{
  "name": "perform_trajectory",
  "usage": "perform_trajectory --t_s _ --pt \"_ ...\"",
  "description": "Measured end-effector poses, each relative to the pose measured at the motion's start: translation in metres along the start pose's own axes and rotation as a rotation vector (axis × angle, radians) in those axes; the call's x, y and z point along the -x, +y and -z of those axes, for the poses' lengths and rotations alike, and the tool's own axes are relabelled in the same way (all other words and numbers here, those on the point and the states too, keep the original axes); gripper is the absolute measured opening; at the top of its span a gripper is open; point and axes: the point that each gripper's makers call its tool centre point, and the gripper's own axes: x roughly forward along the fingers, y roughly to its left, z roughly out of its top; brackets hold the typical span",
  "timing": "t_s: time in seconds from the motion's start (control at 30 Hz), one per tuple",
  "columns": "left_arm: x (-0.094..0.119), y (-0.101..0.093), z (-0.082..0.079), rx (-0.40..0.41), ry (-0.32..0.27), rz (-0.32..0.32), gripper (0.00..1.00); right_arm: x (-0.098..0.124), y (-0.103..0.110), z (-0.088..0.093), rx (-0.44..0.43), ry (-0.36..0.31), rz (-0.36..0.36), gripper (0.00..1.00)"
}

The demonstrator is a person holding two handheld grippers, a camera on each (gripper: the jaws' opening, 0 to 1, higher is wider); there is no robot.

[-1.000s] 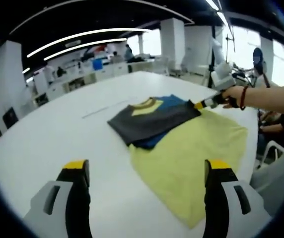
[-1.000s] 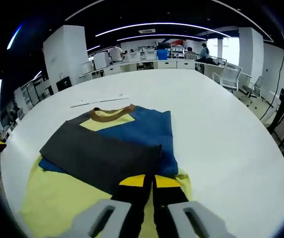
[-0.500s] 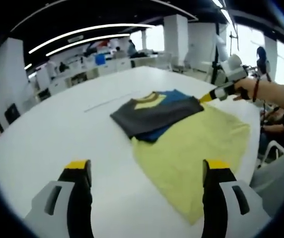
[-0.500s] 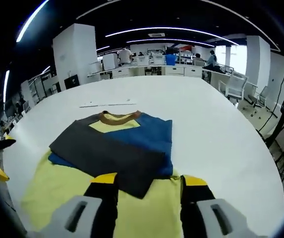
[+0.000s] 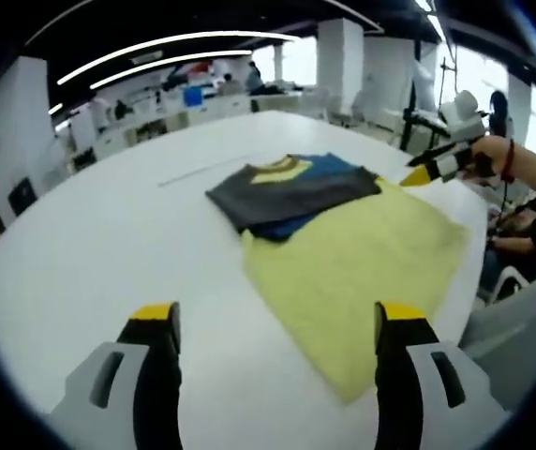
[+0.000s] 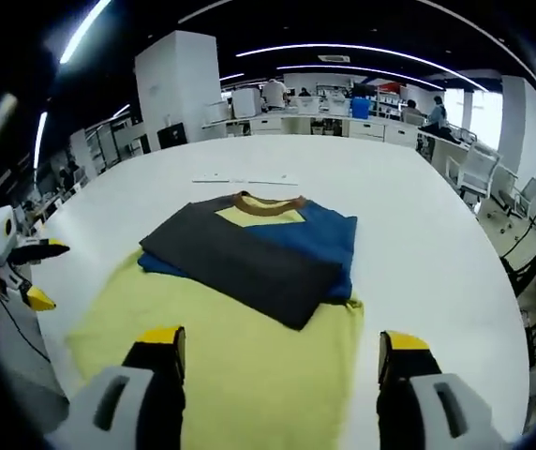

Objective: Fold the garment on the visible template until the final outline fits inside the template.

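Now your left gripper [image 5: 273,323] hovers with jaws apart above the white worktop [image 5: 90,244]; ahead lies the shirt [image 5: 291,192], folded across its yellow lower part. Your right gripper [image 6: 277,352] gapes over the hem.

L gripper [image 5: 275,323] & R gripper [image 6: 280,352]: jaws apart, holding nothing.

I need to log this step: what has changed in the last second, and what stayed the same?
The right claw let go of the dark folded sleeve of the garment: its jaws went from shut on the cloth to wide open and drew back. The left claw stayed open above the table. The garment lies as before.
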Motion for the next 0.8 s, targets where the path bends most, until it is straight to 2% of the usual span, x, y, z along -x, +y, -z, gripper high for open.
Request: perform_trajectory --t_s 0.13,0.3,0.5,0.63,0.7,0.8 --pt "0.000 -0.010 0.010 0.015 0.034 0.023 0.79 0.011 0.002 0.014 -0.004 0.044 -0.007 0.92" --pt "0.000 -0.016 0.020 0.051 0.053 0.037 0.75 0.023 0.001 0.030 -0.010 0.072 -0.001 0.89" --pt "0.001 -0.020 0.040 0.094 0.109 0.017 0.64 0.035 -0.006 0.059 -0.025 0.105 0.034 0.77" --pt "0.001 -0.025 0.049 0.116 0.133 0.027 0.55 0.042 -0.009 0.076 -0.047 0.131 0.043 0.70" --pt "0.001 -0.031 0.056 0.155 0.161 0.042 0.53 0.046 -0.010 0.086 -0.055 0.149 0.043 0.66" --pt "0.001 -0.037 0.061 0.142 0.174 0.053 0.49 0.051 -0.011 0.096 -0.063 0.176 0.043 0.59"
